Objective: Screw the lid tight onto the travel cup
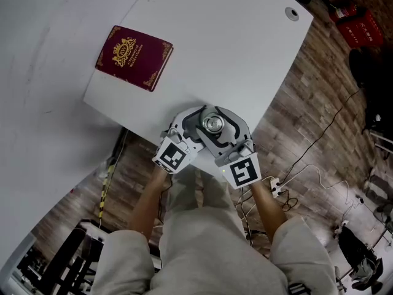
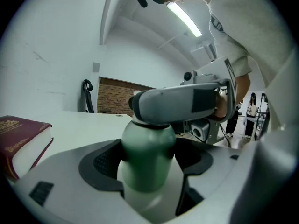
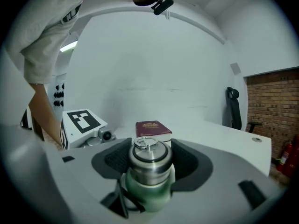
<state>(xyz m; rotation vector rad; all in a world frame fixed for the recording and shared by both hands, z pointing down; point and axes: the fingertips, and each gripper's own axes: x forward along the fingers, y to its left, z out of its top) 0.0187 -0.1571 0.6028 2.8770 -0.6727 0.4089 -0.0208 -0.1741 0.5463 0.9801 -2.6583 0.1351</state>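
The travel cup stands at the white table's [image 1: 245, 48] near edge, its steel lid [image 1: 213, 123] facing up. In the left gripper view its green body [image 2: 147, 157] fills the gap between the pads, and my left gripper [image 2: 149, 171] is shut on it. The right gripper's grey finger [image 2: 177, 104] crosses above and hides the lid there. In the right gripper view the steel lid [image 3: 148, 155], with a ring on top, sits between the black pads, and my right gripper [image 3: 148, 164] is shut on it. From the head view the left gripper [image 1: 195, 128] and right gripper [image 1: 216, 128] meet at the cup.
A dark red book [image 1: 134, 57] lies on the table to the far left, also visible as the book [image 3: 153, 127] behind the lid. A cable hole [image 1: 292, 13] is at the far right corner. Wooden floor with cables [image 1: 307, 165] lies below the table edge.
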